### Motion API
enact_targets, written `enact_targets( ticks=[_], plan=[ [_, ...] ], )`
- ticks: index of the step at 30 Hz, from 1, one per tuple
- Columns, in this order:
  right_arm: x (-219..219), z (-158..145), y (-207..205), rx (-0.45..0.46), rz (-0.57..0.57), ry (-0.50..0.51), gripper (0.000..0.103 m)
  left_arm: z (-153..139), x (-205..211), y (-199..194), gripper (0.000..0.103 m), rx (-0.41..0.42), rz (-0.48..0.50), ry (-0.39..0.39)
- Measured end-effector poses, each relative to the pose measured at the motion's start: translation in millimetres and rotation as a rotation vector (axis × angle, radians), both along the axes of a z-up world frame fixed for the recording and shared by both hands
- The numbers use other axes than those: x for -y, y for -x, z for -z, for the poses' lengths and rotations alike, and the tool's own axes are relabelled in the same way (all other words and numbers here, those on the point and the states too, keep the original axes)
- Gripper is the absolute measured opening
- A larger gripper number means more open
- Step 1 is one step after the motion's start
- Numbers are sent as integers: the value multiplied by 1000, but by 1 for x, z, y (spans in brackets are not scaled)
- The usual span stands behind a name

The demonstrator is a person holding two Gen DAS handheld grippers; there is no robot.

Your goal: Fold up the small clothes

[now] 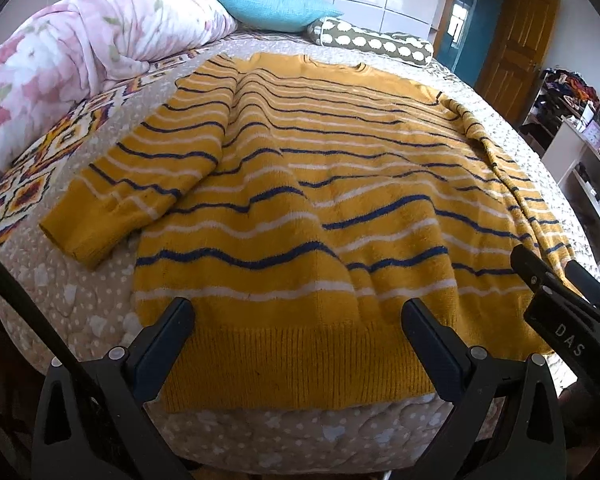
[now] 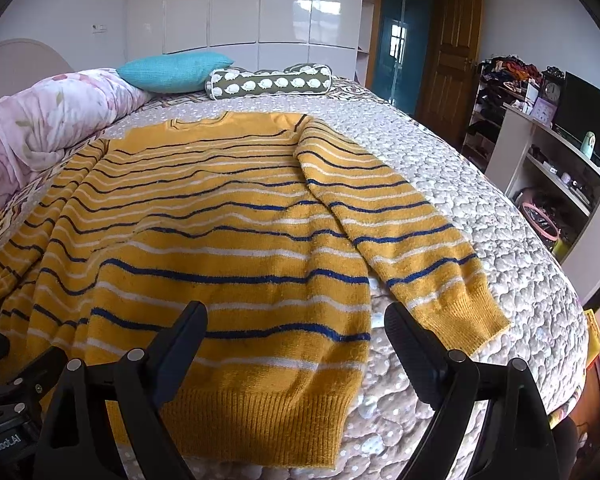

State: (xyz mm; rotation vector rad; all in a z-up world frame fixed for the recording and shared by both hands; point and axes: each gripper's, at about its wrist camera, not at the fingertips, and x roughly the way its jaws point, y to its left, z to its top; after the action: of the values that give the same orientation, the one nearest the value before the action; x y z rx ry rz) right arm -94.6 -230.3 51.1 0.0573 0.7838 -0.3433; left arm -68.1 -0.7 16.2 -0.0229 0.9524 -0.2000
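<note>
Yellow sweater (image 1: 300, 200) hem, between spread jaws

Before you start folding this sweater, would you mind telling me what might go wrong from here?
1. The sweater has ridges across its body, so a fold now may trap creases.
2. Both the left gripper and right gripper are open near the hem; a shallow bite could slip off.
3. The right sleeve lies splayed outward and may drag.
</note>
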Motion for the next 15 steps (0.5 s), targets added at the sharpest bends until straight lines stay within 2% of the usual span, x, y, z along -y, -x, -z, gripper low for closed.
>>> enact_targets(
  ticks=[8,15],
  plan=[
    [-1,2,-1,-8,-3,4,93,7,2,-5,103,-9,-3,-8],
    [-2,3,0,-9,-5,4,93,9,3,-8,103,20,-4,-28]
  ],
)
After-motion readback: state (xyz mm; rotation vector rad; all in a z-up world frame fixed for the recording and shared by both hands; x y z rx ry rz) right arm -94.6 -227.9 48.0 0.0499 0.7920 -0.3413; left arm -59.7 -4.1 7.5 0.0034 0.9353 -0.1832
